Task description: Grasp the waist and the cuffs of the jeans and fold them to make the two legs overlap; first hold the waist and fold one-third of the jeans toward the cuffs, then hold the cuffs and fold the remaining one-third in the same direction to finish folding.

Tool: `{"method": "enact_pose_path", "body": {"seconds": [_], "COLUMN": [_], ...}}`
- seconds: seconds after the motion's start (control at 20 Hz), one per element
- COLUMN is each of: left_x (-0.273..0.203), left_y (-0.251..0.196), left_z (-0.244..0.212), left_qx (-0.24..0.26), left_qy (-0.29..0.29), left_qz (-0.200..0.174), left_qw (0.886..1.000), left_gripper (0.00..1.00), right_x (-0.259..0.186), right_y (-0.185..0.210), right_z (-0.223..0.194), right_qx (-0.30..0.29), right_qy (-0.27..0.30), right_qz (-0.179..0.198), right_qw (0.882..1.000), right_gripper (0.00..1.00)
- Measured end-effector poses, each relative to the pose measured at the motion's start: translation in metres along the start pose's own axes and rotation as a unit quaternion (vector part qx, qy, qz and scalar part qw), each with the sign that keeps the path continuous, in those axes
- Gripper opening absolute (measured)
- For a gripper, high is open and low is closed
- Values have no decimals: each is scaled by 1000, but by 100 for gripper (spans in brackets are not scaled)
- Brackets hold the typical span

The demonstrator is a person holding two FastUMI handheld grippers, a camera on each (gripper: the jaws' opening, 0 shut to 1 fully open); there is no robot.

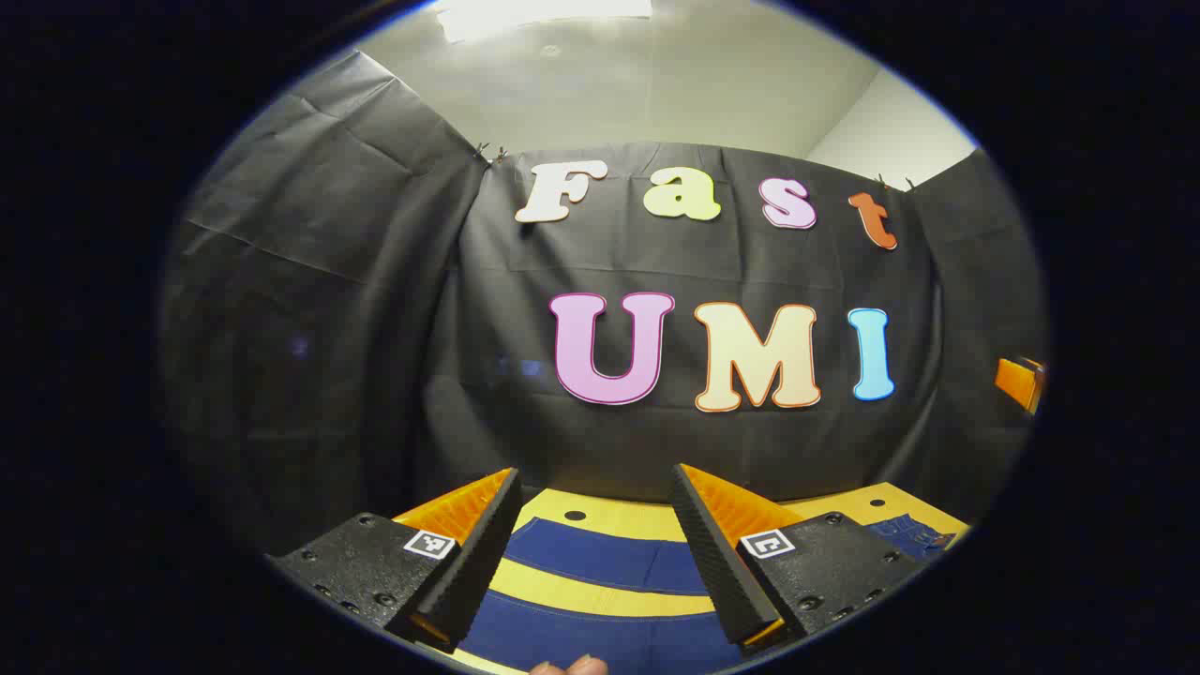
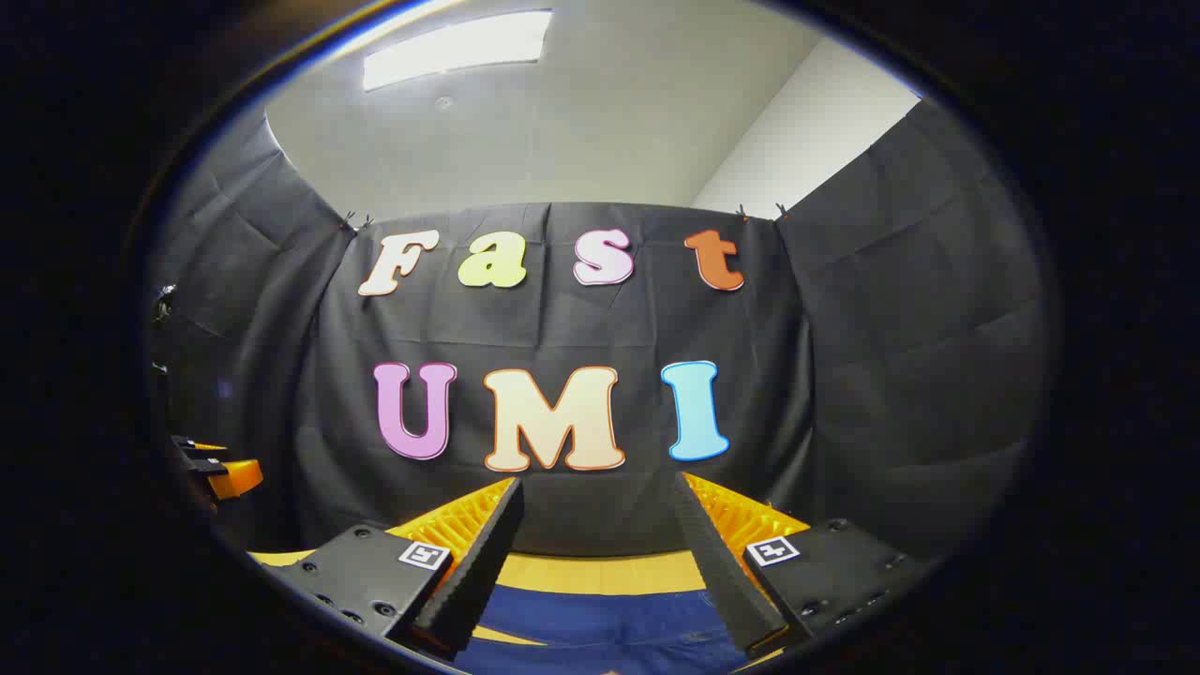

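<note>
- Left gripper view: the jeans lie flat on the yellow table, two dark blue denim legs side by side, with orange stitching. The left gripper hangs above them, its two ribbed black fingers wide apart.
- Right gripper view: the right gripper is also spread, holding nothing; smooth blue denim lies below it.

The jeans lie flat on the desk, their two legs side by side with a strip of desk between. Both claws hang above them, the left claw over the legs, the right claw over another part.
</note>
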State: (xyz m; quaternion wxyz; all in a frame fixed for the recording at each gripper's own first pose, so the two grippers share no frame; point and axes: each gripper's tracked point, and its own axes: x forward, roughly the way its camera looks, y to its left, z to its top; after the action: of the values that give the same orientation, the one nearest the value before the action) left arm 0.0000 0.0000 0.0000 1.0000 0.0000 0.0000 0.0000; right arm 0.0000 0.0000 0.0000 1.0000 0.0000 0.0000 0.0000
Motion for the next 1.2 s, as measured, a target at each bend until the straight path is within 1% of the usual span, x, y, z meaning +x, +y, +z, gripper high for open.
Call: {"method": "enact_pose_path", "body": {"seconds": [0.1, 0.2, 0.25, 0.35, 0.45, 0.55, 0.65, 0.75, 0.8, 0.85, 0.9, 0.95, 1.05, 1.2], "left_x": [-2, -5, -8, -12, -13, -14, -18, -20, -21, -23, -23, -26, -29, -34], "left_y": [-1, 1, 2, 2, 1, 1, 3, 4, 4, 6, 9, 16, 26, 37], "left_z": [-2, -4, -6, -10, -14, -18, -24, -28, -30, -35, -39, -44, -54, -75], "left_qx": [-1, 3, 6, 10, 9, 9, 9, 7, 2, 1, 6, 20, 64, 137], "left_qy": [3, 5, 6, 9, 13, 20, 26, 32, 36, 42, 45, 47, 56, 84], "left_qz": [0, 2, 3, 2, 3, 4, 4, 1, -4, -6, -8, -8, -13, -34], "left_qw": [1000, 1000, 1000, 1000, 1000, 1000, 1000, 999, 999, 999, 999, 999, 996, 986], "left_gripper": [94, 93, 93, 93, 94, 94, 93, 93, 93, 93, 94, 94, 94, 95], "right_x": [-3, -4, -6, -10, -11, -13, -12, -12, -11, -11, -11, -12, -13, -15], "right_y": [-4, -12, -14, -16, -16, -16, -15, -15, -15, -14, -13, -13, -11, -10], "right_z": [2, 1, -1, -5, -10, -10, -12, -10, -12, -14, -15, -15, -18, -27], "right_qx": [7, 11, 11, 10, 10, 12, 12, 14, 15, 15, 15, 16, 16, 22], "right_qy": [2, 6, 7, 15, 23, 24, 26, 26, 27, 29, 31, 33, 35, 43], "right_qz": [-2, -7, -10, -10, -8, -4, 1, 3, 5, 7, 9, 11, 13, 14], "right_qw": [1000, 1000, 1000, 1000, 1000, 1000, 1000, 1000, 1000, 999, 999, 999, 999, 999], "right_gripper": [97, 99, 98, 99, 95, 100, 100, 95, 98, 98, 100, 95, 96, 98]}}
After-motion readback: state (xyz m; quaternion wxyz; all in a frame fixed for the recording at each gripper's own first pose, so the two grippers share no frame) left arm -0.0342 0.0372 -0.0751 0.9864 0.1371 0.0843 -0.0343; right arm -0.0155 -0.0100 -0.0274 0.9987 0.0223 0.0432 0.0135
